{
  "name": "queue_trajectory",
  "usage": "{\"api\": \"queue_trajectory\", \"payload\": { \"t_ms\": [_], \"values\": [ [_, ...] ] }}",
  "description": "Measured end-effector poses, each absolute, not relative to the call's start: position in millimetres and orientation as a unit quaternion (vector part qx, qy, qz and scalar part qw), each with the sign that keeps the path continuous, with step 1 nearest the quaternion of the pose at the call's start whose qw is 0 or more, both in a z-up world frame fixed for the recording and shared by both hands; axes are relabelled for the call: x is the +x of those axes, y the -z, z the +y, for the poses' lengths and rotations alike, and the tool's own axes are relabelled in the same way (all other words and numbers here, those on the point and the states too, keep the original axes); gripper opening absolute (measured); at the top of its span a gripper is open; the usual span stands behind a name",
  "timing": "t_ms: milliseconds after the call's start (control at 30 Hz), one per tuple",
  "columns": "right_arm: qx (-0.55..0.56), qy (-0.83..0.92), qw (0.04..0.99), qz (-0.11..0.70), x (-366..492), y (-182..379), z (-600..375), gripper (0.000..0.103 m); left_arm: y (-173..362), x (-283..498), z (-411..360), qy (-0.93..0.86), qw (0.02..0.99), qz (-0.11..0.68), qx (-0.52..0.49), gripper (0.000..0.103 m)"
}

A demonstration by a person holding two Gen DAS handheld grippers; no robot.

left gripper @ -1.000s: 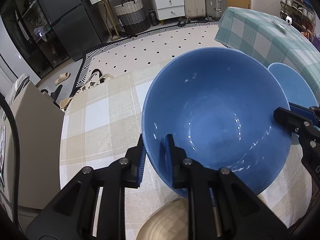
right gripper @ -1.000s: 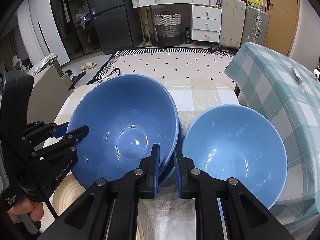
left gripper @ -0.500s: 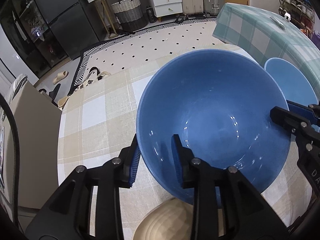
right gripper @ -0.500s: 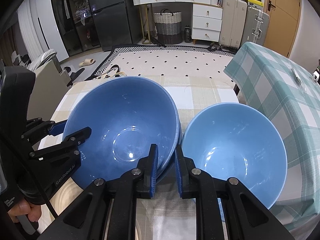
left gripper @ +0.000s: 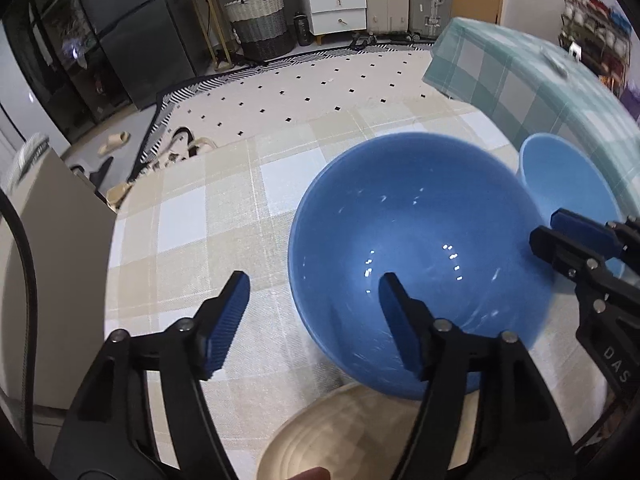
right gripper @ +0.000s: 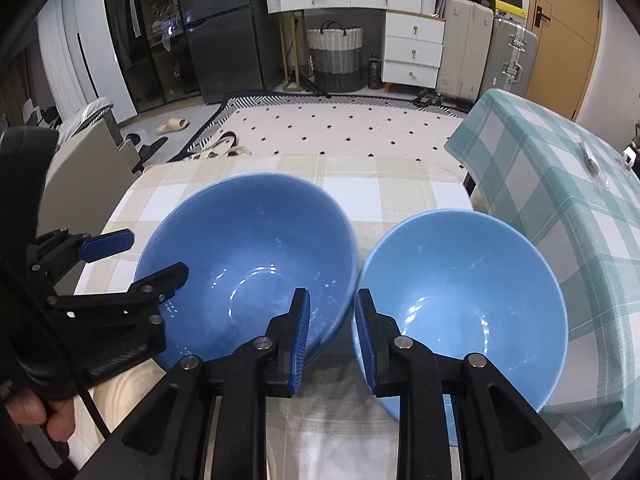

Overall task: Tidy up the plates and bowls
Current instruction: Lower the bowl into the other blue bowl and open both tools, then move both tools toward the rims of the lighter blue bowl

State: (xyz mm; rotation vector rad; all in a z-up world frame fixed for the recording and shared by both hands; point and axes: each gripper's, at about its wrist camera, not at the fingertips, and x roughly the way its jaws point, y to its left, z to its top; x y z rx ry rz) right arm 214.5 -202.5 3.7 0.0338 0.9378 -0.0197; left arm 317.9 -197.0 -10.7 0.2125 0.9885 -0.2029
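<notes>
Claws both open, left claw (left gripper: 314,284) astride dark blue bowl (left gripper: 416,240) rim, right claw (right gripper: 332,300) between bowls, light blue bowl (right gripper: 460,300) alongside.

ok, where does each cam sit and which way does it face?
Left wrist: on the left gripper, facing forward and down over the dark blue bowl; own fingers and the right gripper's tip show.
Right wrist: on the right gripper, facing forward between both bowls; own fingers, the left gripper and a hand show.
Shared: dark blue bowl, light blue bowl, checked table.
</notes>
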Motion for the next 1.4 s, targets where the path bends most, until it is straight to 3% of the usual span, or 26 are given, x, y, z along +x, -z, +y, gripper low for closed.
{"api": "queue_trajectory", "payload": {
  "t_ms": [167,333,533,867,900,967,1400],
  "values": [
    [0.024,0.012,0.898,0.439,206,-14,-210,0.04,2,316,-187,0.13,0.863,0.486,0.047,0.072],
    [0.042,0.018,0.906,0.42,195,-26,-224,0.078,-3,306,-185,0.152,0.861,0.485,0.027,0.073],
    [0.049,0.046,0.913,0.403,180,-34,-244,0.093,-9,295,-195,0.174,0.86,0.48,0.017,0.074],
    [0.078,0.077,0.919,0.378,158,-45,-289,0.101,-17,274,-223,0.2,0.855,0.478,0.008,0.08],
    [0.079,0.081,0.92,0.375,156,-46,-293,0.102,-18,272,-226,0.201,0.855,0.477,0.01,0.084],
    [0.083,0.084,0.92,0.373,152,-48,-300,0.102,-19,269,-231,0.205,0.855,0.477,0.006,0.101],
    [0.111,0.102,0.913,0.378,131,-43,-341,0.102,-28,249,-285,0.229,0.849,0.476,-0.008,0.101]
  ]
}}
